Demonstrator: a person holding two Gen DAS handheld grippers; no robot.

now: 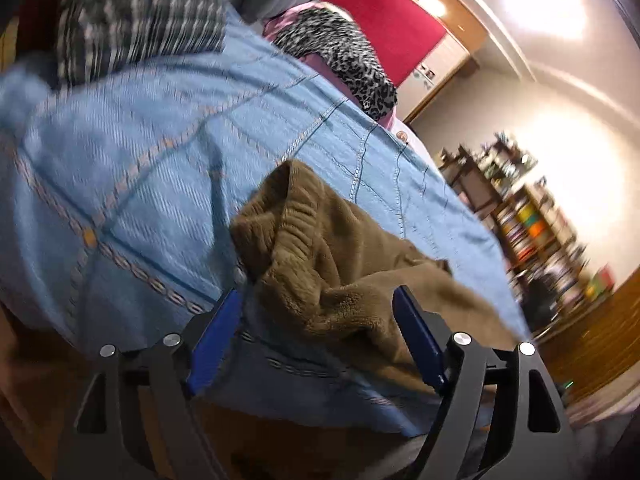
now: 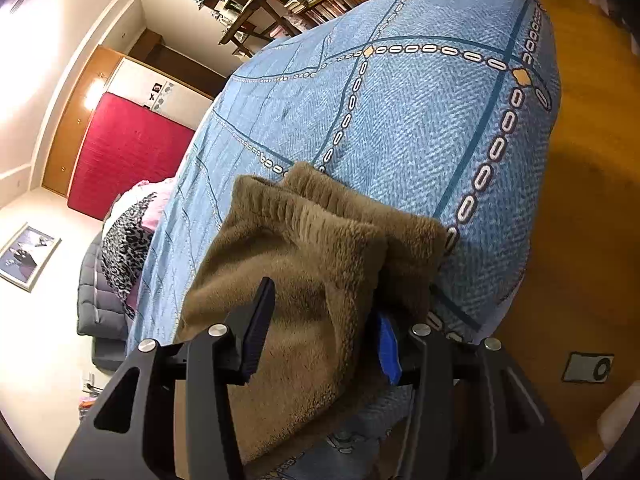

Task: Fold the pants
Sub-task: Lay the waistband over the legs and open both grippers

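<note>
Brown fleece pants lie bunched at the near edge of a bed with a blue patterned cover. My left gripper is open, its blue pads on either side of the bunched cloth, not clamped on it. In the right wrist view the pants lie folded with the ribbed waistband away from me. My right gripper is open, its jaws wide around the near part of the pants. The right blue pad is partly hidden by fleece.
A leopard-print cloth and a checked cloth lie at the head of the bed. A red panel stands by the wall. Bookshelves stand beyond the bed. Wooden floor shows beside the bed.
</note>
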